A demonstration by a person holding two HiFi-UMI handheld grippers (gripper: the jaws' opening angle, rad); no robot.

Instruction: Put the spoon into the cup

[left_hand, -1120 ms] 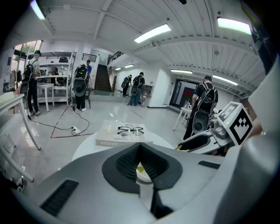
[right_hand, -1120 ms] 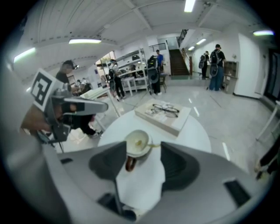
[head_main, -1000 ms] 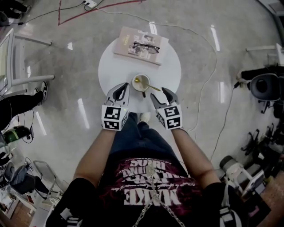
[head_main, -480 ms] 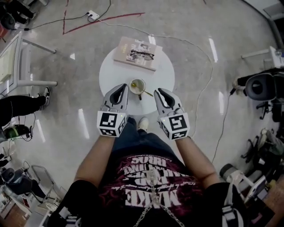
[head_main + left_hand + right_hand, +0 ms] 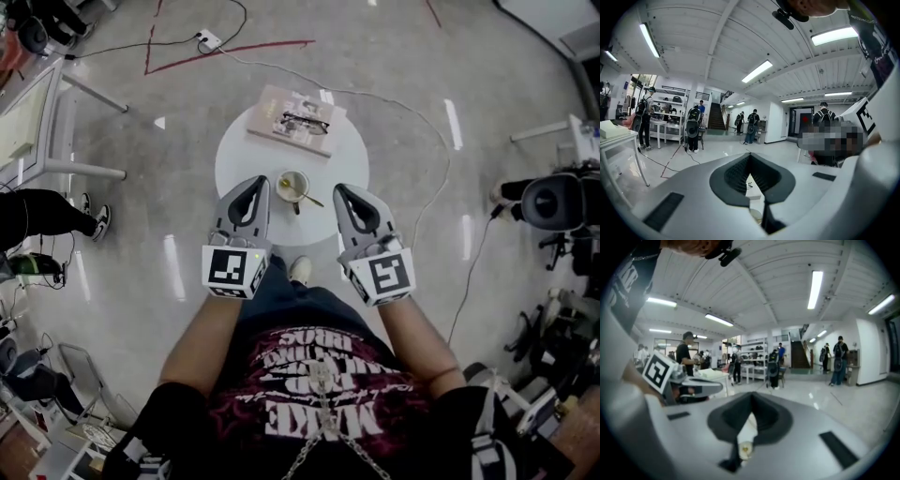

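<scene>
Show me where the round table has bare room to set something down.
Two bare patches on the table: left of the cup and right of it, each bordered by the book behind and the rim. Crowded: the far edge, under book and glasses, and the middle, with cup and spoon.

Glossy stone floor (image 5: 141, 234), smooth white table (image 5: 349, 157), golden metal spoon (image 5: 313, 200).

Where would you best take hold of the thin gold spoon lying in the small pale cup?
Probably by the free handle end of the thin gold spoon. It slants out over the rim of the small pale cup toward the right gripper, so come in from that side.
</scene>
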